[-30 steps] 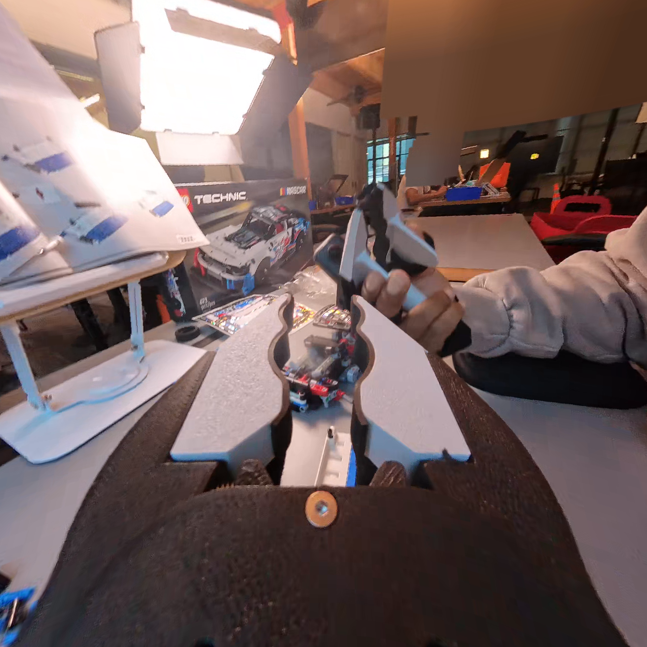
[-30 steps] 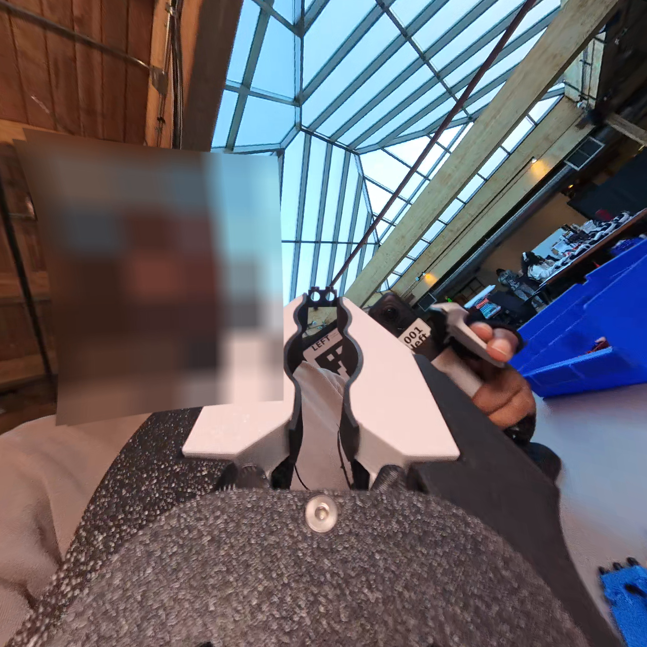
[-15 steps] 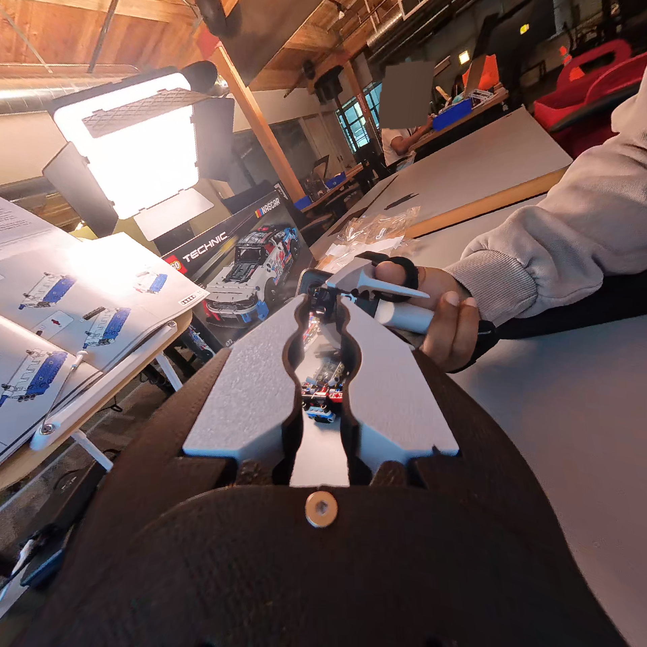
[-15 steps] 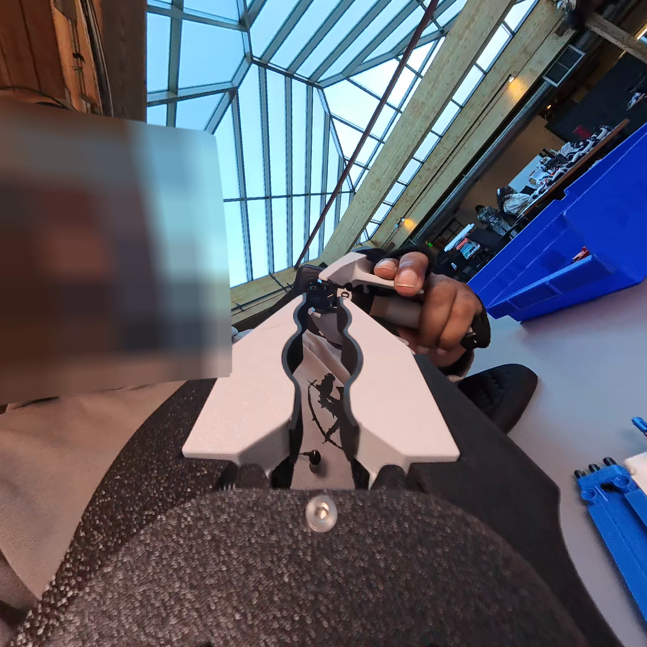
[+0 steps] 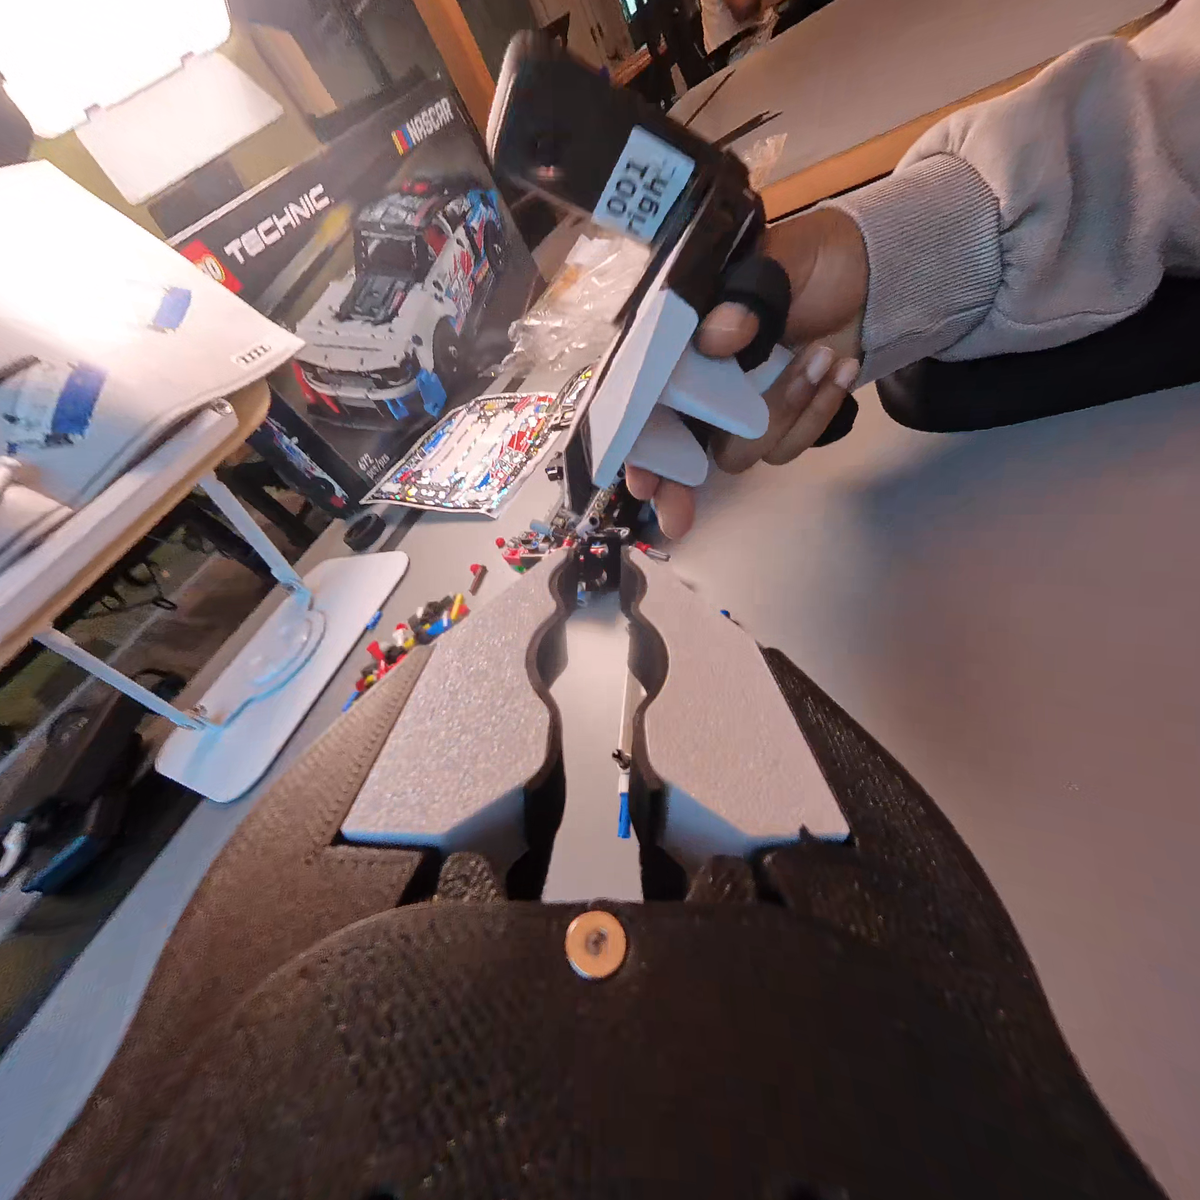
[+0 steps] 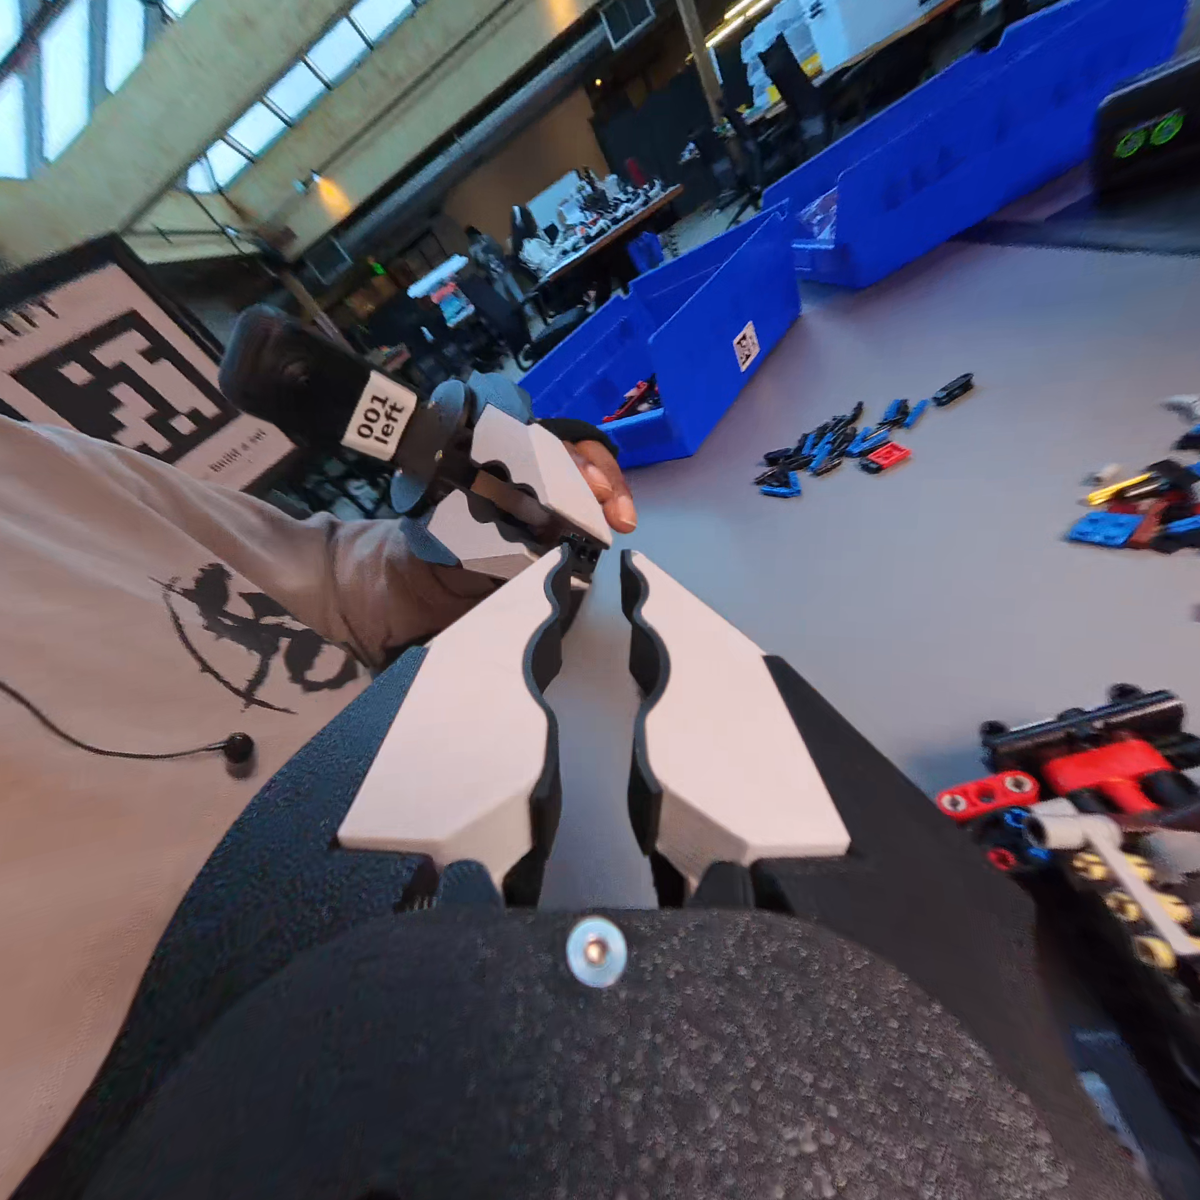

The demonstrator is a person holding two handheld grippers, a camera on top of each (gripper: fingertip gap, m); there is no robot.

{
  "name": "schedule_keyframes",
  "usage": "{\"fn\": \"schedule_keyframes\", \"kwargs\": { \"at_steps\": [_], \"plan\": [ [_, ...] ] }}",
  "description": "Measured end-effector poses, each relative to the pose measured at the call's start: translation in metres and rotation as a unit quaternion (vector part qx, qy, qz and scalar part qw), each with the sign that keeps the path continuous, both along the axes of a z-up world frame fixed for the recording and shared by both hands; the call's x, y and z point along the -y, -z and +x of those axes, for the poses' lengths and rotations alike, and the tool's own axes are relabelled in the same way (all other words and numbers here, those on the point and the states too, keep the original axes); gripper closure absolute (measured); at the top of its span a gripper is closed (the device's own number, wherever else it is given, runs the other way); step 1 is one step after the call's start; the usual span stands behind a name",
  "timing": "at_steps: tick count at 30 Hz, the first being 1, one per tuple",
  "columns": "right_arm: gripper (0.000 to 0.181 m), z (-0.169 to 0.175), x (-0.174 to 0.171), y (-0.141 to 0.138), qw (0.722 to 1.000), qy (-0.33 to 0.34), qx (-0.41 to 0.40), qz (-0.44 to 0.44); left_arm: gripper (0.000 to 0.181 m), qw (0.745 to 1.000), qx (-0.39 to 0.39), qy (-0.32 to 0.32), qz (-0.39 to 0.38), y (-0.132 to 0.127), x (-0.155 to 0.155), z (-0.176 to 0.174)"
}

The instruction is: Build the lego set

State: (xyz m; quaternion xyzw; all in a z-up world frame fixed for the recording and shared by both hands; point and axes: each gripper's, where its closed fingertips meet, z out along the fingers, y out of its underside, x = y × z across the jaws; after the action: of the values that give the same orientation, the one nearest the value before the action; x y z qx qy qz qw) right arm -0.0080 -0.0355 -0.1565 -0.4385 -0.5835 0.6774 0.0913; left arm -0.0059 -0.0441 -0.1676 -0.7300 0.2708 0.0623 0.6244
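Two wrist views split the scene between them. In the left wrist view, the left gripper has its jaws drawn in on a small black lego assembly at the fingertips, with a thin white-and-blue rod lying on the grey table under the fingers. Just past the tips, the right gripper comes down from above, held by a hand in a grey sleeve; whether its jaws grip anything there is hard to tell. Loose small pieces lie to the left beside a white stand base, then a sticker sheet and, farther back, the set's box. An open instruction booklet sits on the stand.

Only the right wrist view shows the other side of the table. Its own right gripper has jaws apart, holding nothing, tips just beside the left gripper and the dark piece it holds. At the near right edge sits a partly built black and red chassis. Farther out lie scattered blue and black pieces and a mixed pile. Beyond them stands a blue bin with a few red and dark parts inside, and more blue bins behind.
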Motion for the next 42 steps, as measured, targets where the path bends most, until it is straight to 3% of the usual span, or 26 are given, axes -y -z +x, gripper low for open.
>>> {"fn": "schedule_keyframes", "kwargs": {
  "at_steps": [1,3,6,18,29,32,35,38,42],
  "plan": [
    [0.168,0.000,-0.002,-0.002,0.999,0.016,-0.022,0.034,0.172,1.000,0.026,-0.002,-0.015,0.003,-0.002,-0.003],
    [0.167,-0.001,-0.005,0.000,0.988,0.041,-0.064,0.132,0.171,0.996,0.075,-0.005,-0.041,0.007,-0.005,-0.007],
    [0.162,-0.002,-0.005,0.016,0.967,0.056,-0.062,0.239,0.171,0.996,0.075,-0.013,-0.052,0.011,-0.008,-0.011],
    [0.175,-0.008,0.012,0.039,0.988,0.032,0.052,0.142,0.172,0.996,-0.023,-0.022,-0.083,0.034,-0.009,-0.006],
    [0.176,-0.006,0.009,0.048,0.990,0.018,0.134,0.030,0.172,0.996,0.000,-0.012,-0.091,0.041,-0.007,-0.006],
    [0.175,-0.010,0.000,0.051,0.988,0.049,0.116,0.084,0.172,0.991,0.034,-0.027,-0.124,0.048,-0.011,-0.015],
    [0.165,-0.013,-0.016,0.041,0.981,0.092,0.064,0.156,0.171,0.972,0.085,-0.075,-0.206,0.070,-0.015,-0.041],
    [0.164,-0.012,-0.025,0.028,0.982,0.108,0.038,0.151,0.172,0.943,0.127,-0.083,-0.296,0.094,-0.013,-0.051],
    [0.164,-0.011,-0.029,0.023,0.982,0.113,0.025,0.147,0.172,0.933,0.114,-0.070,-0.335,0.104,-0.009,-0.051]
  ]
}}
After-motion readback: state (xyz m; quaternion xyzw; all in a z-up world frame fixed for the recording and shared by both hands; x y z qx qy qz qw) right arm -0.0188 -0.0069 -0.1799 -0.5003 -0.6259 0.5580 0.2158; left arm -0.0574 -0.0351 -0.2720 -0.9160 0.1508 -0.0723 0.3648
